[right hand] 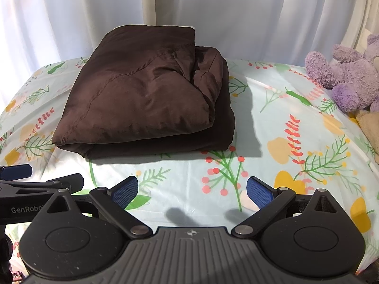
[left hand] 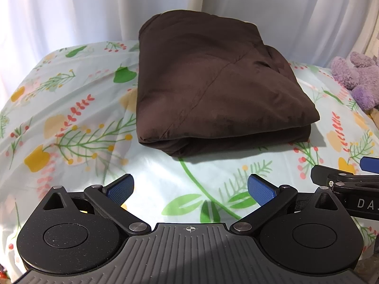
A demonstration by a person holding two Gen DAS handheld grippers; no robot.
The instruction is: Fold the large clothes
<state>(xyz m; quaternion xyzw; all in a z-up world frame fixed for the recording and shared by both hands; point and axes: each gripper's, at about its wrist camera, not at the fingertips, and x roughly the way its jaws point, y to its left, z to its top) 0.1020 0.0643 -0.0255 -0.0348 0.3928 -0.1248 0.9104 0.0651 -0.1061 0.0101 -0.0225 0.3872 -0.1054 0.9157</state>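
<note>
A home bedroom: a pale floral-printed bedsheet [right hand: 272, 123], a fuzzy purple plush toy [right hand: 348, 75], and white sheer curtains [right hand: 236, 11] behind.

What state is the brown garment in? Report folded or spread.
Folded. The brown garment lies as a compact stack on the floral sheet, layered edges visible in front; neither gripper touches it.

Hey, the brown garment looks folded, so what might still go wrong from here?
The top layer of the brown garment is puffy and bunched at its right side, so it may spring open. Both the left gripper and the right gripper are open and close together, so they might bump. The purple plush toy sits nearby.
</note>
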